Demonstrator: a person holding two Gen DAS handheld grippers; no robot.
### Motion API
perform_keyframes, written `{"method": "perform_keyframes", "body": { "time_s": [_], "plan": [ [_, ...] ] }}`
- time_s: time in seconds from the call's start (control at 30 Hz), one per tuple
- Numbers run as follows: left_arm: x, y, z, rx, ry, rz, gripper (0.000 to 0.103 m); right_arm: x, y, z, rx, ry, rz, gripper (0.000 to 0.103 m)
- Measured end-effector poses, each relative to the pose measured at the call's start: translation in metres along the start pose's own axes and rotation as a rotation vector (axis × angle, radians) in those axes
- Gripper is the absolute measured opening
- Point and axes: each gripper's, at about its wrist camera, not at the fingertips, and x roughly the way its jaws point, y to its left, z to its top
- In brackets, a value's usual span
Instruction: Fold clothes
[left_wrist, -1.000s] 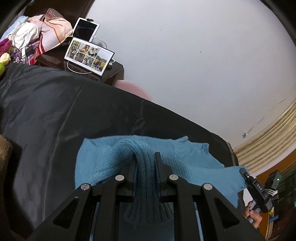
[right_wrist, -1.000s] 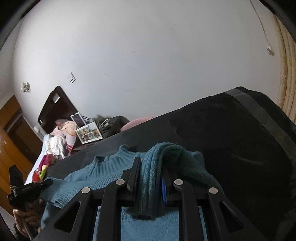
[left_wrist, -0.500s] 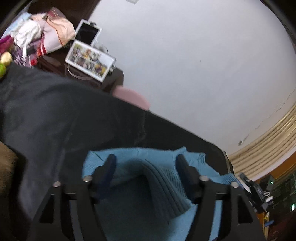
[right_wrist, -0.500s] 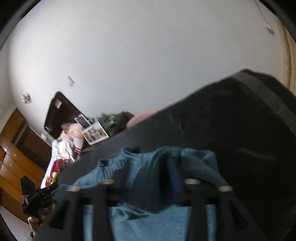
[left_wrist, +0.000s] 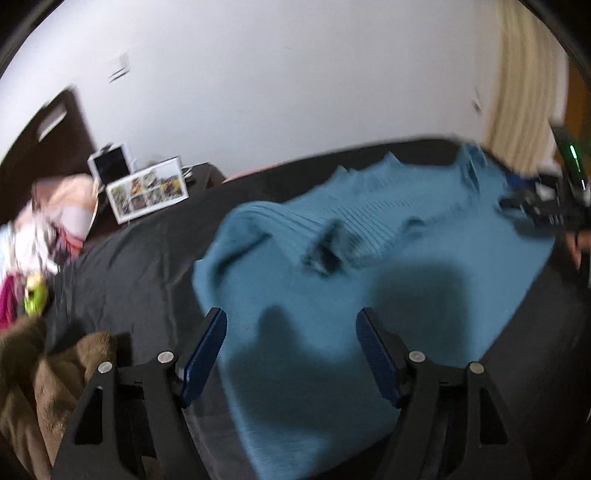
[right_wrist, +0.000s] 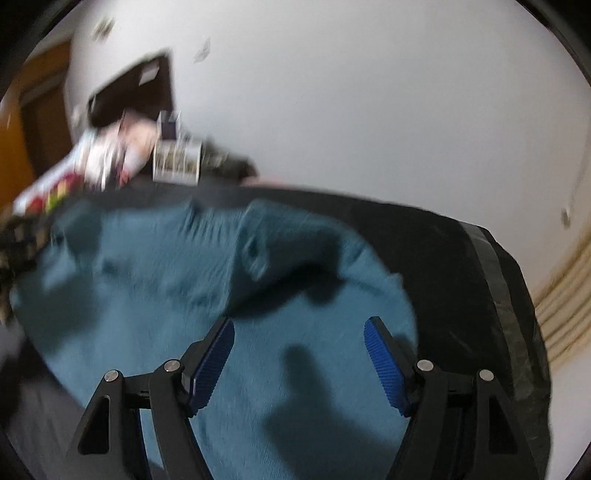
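Blue ribbed pads are standing wide apart on the left gripper (left_wrist: 291, 328), nothing between them; the right gripper (right_wrist: 299, 330) is still opening, likewise empty. Beneath both, the teal knit sweater (left_wrist: 369, 266) is lying flat on the black sheet (left_wrist: 122, 273), collar pointing away toward the white wall (left_wrist: 295, 74), sleeves folded across its body.

Both wrist views look steeply down, close, sharing the blue sweater (left_wrist: 369, 258).

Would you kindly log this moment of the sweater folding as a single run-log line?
left gripper: open, empty | right gripper: opening, empty | blue sweater: lying on dark bed cover, sleeves folded inward | frames: blurred
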Motion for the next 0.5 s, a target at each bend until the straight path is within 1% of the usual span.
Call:
{"method": "perform_keyframes", "body": {
  "time_s": [0.07, 0.13, 0.23, 0.3, 0.33, 0.37, 0.43, 0.5],
  "plan": [
    [0.011, -0.012, 0.003, 0.05, 0.011, 0.035, 0.076, 0.009, 0.008, 0.0, -0.05, 0.037, -0.033, 0.075],
    [0.024, -0.019, 0.008, 0.08, 0.02, 0.078, 0.077, 0.021, 0.011, 0.003, -0.06, 0.072, -0.037, 0.075],
    [0.045, -0.017, 0.018, 0.072, 0.047, 0.125, 0.077, 0.04, 0.009, 0.014, -0.044, 0.108, -0.025, 0.075],
    [0.057, -0.009, 0.026, 0.032, 0.063, 0.148, 0.077, 0.051, 0.007, 0.021, -0.031, 0.126, -0.015, 0.075],
    [0.062, -0.004, 0.031, 0.006, 0.07, 0.154, 0.077, 0.055, 0.006, 0.025, -0.022, 0.127, -0.006, 0.075],
    [0.066, 0.004, 0.037, -0.048, 0.077, 0.14, 0.077, 0.059, 0.004, 0.029, -0.01, 0.124, 0.006, 0.075],
    [0.072, 0.02, 0.047, -0.166, 0.087, 0.104, 0.077, 0.062, -0.003, 0.04, 0.051, 0.092, 0.027, 0.075],
    [0.075, 0.046, 0.054, -0.316, 0.08, 0.057, 0.077, 0.063, -0.013, 0.053, 0.123, 0.05, 0.047, 0.075]
  ]
}}
